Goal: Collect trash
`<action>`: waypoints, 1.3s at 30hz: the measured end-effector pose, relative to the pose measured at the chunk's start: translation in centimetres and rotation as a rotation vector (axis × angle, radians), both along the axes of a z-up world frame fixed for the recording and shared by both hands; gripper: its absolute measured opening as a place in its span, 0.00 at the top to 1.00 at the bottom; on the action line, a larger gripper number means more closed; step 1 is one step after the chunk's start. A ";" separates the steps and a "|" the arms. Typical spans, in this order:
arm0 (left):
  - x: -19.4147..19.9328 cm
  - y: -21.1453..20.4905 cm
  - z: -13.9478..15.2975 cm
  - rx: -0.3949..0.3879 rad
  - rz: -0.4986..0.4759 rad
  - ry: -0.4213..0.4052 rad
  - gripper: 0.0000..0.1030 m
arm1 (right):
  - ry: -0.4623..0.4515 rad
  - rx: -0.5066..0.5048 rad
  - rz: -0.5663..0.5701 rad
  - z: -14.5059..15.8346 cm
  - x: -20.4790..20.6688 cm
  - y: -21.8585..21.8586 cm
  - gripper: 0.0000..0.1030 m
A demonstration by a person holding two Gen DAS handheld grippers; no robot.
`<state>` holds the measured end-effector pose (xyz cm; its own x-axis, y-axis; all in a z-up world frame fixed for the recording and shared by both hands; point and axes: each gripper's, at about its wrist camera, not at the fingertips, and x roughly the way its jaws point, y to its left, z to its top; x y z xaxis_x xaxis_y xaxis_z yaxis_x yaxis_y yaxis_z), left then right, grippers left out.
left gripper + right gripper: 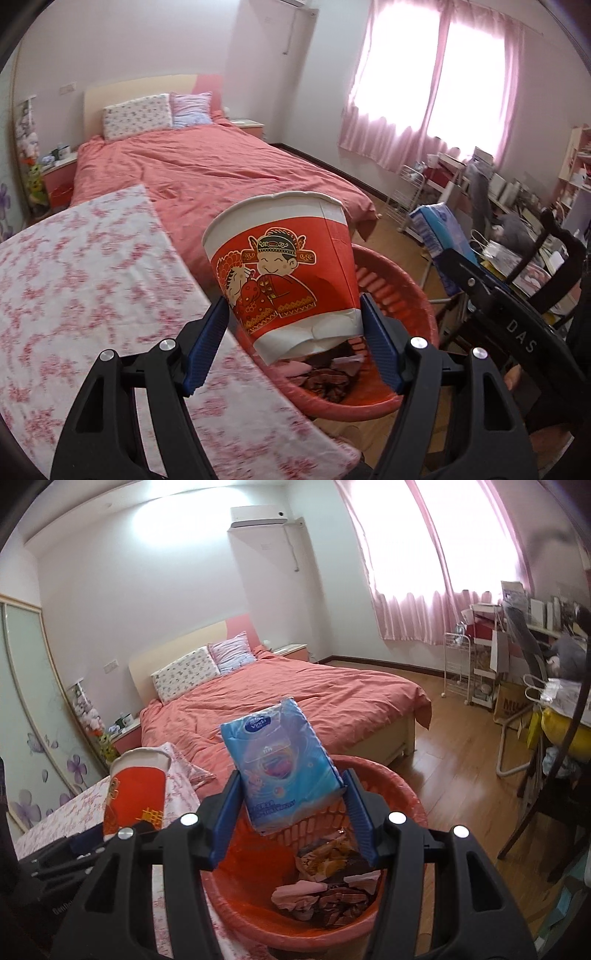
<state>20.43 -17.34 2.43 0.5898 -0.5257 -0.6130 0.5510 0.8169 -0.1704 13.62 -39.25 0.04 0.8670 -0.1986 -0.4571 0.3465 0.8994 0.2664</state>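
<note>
Gripping paper cup (280,273) low in left gripper (291,343) jaws | light, crushable, already dented | right gripper (291,812) jaws clamping soft, slippery tissue pack (279,753) over red basket (406,794)

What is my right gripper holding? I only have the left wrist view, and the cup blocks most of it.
Observer: The right gripper is shut on a blue tissue pack, held above the red basket.
Operator: Anything in the basket already?
Observer: Yes, crumpled wrappers lie at its bottom.
Operator: Where's my cup relative to it?
Observer: The paper cup sits left of the basket, over the floral-covered table.
</note>
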 end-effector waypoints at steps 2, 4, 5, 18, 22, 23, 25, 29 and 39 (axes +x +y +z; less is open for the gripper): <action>0.0 -0.9 -0.4 0.002 -0.017 0.005 0.31 | 0.001 0.017 -0.009 -0.5 0.0 -0.7 0.48; 0.2 -1.7 -0.7 0.004 -0.032 0.013 0.31 | 0.003 0.035 -0.015 -1.0 0.0 -1.6 0.48; 0.2 -2.0 -0.9 0.006 -0.037 0.015 0.31 | 0.004 0.044 -0.018 -1.2 0.0 -2.0 0.48; 1.2 -3.2 -3.6 0.061 -0.024 0.092 0.26 | 0.012 0.152 -0.027 -3.2 0.9 -5.2 0.31; 0.8 -1.1 -3.4 0.069 0.026 0.095 0.26 | 0.009 0.119 -0.036 -2.8 -0.6 -4.5 0.21; 0.4 -0.3 -3.1 0.068 0.038 0.086 0.26 | 0.008 0.107 -0.035 -2.6 -1.0 -4.3 0.18; -0.3 1.2 -2.5 0.069 0.062 0.061 0.26 | 0.003 0.080 -0.029 -2.1 -2.0 -3.4 0.14; -2.2 4.7 -1.1 0.069 0.118 0.011 0.23 | -0.012 0.029 -0.015 -0.8 -4.7 -1.2 0.05; -9.3 11.9 1.4 0.061 0.286 -0.143 0.08 | 0.003 -0.065 0.040 1.0 -10.9 4.7 0.04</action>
<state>11.10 -5.48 3.79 0.7904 -0.2915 -0.5389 0.3129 0.9483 -0.0540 2.69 -34.60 1.04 0.8736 -0.1932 -0.4467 0.3108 0.9278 0.2066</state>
